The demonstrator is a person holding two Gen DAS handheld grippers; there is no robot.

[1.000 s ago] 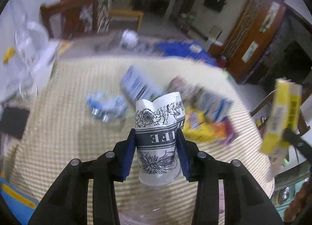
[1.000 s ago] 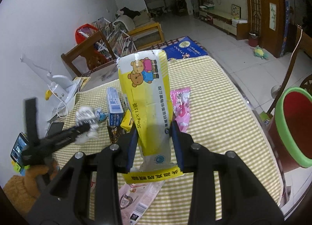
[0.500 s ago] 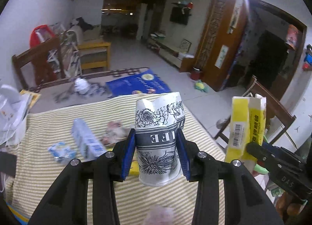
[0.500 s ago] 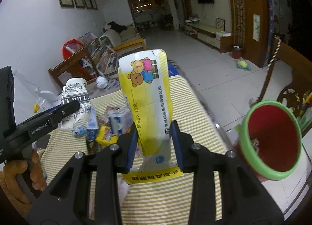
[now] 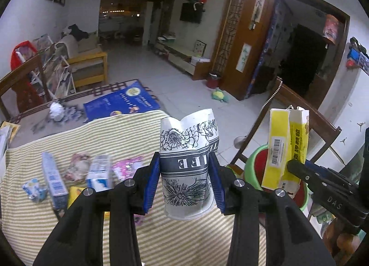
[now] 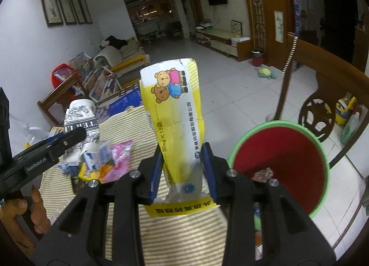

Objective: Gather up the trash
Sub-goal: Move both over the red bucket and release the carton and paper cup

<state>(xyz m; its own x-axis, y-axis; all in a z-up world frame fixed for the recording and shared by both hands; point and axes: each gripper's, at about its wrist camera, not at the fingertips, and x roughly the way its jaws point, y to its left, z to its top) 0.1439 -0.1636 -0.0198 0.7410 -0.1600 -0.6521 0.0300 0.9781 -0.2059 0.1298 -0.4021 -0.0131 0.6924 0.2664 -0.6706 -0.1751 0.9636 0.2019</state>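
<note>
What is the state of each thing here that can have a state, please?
Left gripper: shut on the paper cup.
Paper cup: crushed at the rim, held in the air.
Right gripper: shut on the yellow medicine box.
Yellow medicine box: torn open, dented, held upright.
Red bin: open, some trash at the bottom.
Wrappers on the table: lying loose, not collected.

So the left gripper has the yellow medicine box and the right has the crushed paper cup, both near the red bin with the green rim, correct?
Not quite: the items are swapped. The left wrist view shows the left gripper clamped on the crushed paper cup; the right wrist view shows the right gripper clamped on the yellow medicine box. Both are near the red bin with the green rim.
</note>
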